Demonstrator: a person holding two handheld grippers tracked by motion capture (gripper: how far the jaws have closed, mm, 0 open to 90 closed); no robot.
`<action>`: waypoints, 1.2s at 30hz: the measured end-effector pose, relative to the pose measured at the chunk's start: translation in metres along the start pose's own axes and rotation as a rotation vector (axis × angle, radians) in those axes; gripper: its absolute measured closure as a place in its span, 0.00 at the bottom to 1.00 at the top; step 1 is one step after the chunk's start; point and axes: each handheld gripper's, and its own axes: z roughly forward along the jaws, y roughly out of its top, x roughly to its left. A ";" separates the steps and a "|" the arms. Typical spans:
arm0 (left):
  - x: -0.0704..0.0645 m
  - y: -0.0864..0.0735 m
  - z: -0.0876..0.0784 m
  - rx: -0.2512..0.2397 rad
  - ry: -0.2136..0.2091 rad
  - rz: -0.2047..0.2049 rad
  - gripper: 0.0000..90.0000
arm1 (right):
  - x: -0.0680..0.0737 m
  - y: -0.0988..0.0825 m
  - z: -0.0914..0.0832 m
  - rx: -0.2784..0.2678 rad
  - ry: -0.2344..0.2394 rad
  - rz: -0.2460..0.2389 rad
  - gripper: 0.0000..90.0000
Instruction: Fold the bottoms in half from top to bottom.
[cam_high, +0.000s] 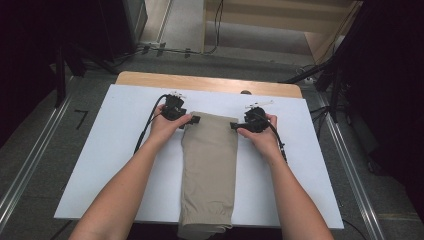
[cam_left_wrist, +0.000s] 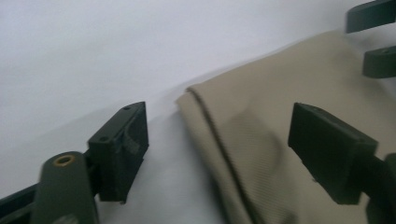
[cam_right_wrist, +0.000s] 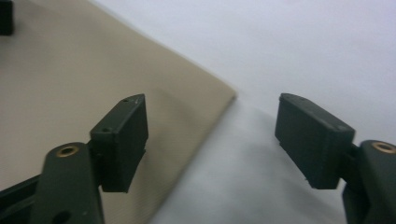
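Folded beige trousers (cam_high: 209, 165) lying lengthwise on the white board (cam_high: 120, 150). Left gripper (cam_high: 194, 120) and right gripper (cam_high: 233, 125) at the far corners, jaws apart, each straddling a corner edge, pads not yet pressing the cloth.

Bench (cam_high: 210, 82): light wood top, its far edge showing as a bare strip.
White sheet (cam_high: 125, 150): matte, rectangular, covering nearly all of the bench top; evenly lit, faint soft shadows.
Floor (cam_high: 45, 145): grey carpet on both sides of the bench; a dark mark drawn on it at the left.
Floor rails (cam_high: 30, 160): pale metal tracks running diagonally at left and right.
Black stands (cam_high: 67, 60): dark legs at left and right rear, the upper corners in deep shadow.
Cables (cam_high: 217, 25): black leads trailing across the floor behind the bench.
Wooden furniture (cam_high: 280, 15): light panels at the upper right rear.
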 end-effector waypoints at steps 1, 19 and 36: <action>0.001 0.000 0.000 -0.004 0.000 0.004 0.32 | -0.001 -0.001 0.003 0.003 -0.011 0.003 0.31; -0.003 0.005 0.000 0.007 0.003 -0.018 0.97 | 0.011 0.006 0.007 -0.031 0.085 -0.031 0.94; 0.006 0.094 -0.049 -0.243 0.088 0.024 0.75 | 0.002 0.089 -0.042 -0.300 -0.029 0.025 0.60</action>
